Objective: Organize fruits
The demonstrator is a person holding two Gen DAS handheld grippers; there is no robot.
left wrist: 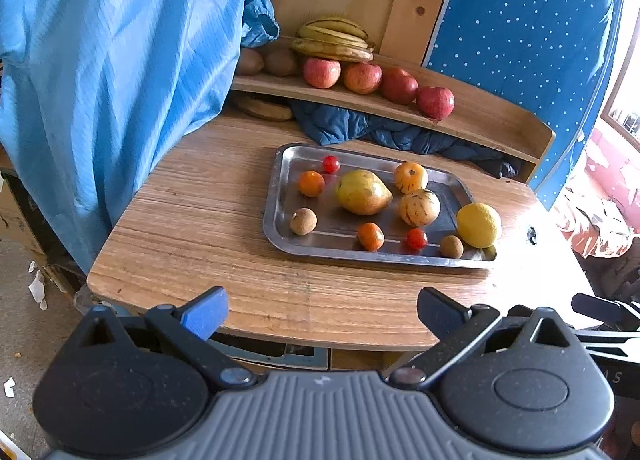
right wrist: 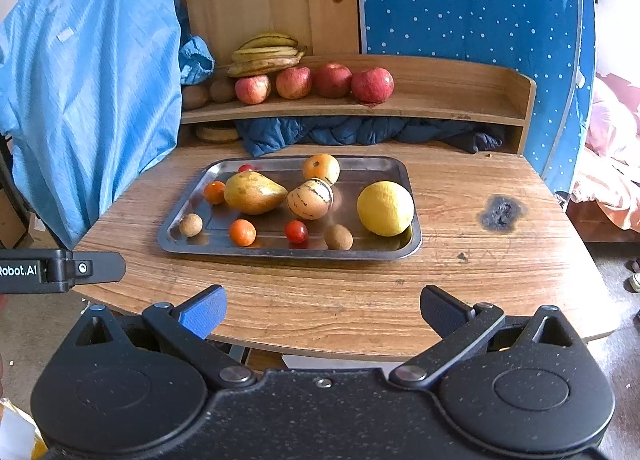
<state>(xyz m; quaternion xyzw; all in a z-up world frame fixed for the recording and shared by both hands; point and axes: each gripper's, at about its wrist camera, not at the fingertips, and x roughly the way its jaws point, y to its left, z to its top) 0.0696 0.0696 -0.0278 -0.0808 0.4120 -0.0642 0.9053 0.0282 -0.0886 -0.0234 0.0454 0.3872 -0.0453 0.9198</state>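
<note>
Left gripper (left wrist: 322, 310), right gripper (right wrist: 322, 310) agape.

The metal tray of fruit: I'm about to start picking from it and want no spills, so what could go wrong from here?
1. The cherry tomatoes are small and round; they may roll on the metal tray or get squashed by a firm squeeze.
2. The lemon looks wide for the open right gripper and may slip out.
3. The apples already crowd the shelf; a nudge could roll one off.

The tray (right wrist: 412, 238) is shiny smooth metal. The bench (right wrist: 360, 300) and shelf (right wrist: 440, 107) are matt grained wood. The cloth (right wrist: 92, 79) is thin.
</note>
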